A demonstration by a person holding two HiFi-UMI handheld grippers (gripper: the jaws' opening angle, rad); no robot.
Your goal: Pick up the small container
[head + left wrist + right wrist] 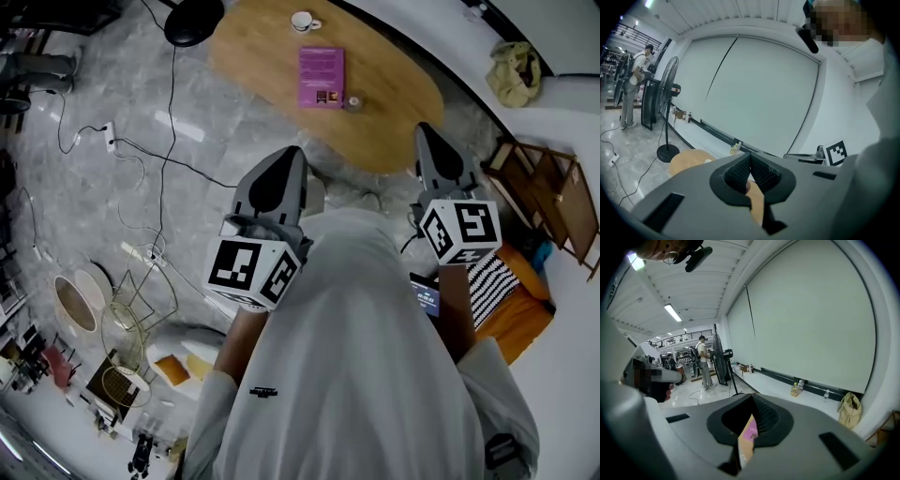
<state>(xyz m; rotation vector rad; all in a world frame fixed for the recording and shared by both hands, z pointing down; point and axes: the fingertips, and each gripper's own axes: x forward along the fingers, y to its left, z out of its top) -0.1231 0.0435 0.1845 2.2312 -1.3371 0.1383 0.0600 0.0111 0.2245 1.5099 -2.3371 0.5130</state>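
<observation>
left hand-held gripper (291,156) and right hand-held gripper (427,134) are closed empty, small container (354,102) untouched.

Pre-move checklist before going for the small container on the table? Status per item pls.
1. Container located: ok. The small container stands on the wooden table, beside the purple book.
2. Grippers free: ok. The left gripper and the right gripper hold nothing.
3. Jaws open for a grasp: not ok. Both are shut.
4. Gripper at the container: not ok. Both are short of it.
5. Gap between container and book: cannot tell, too small to see.
6. Cup out of the way: ok, it is at the table's far end.
</observation>
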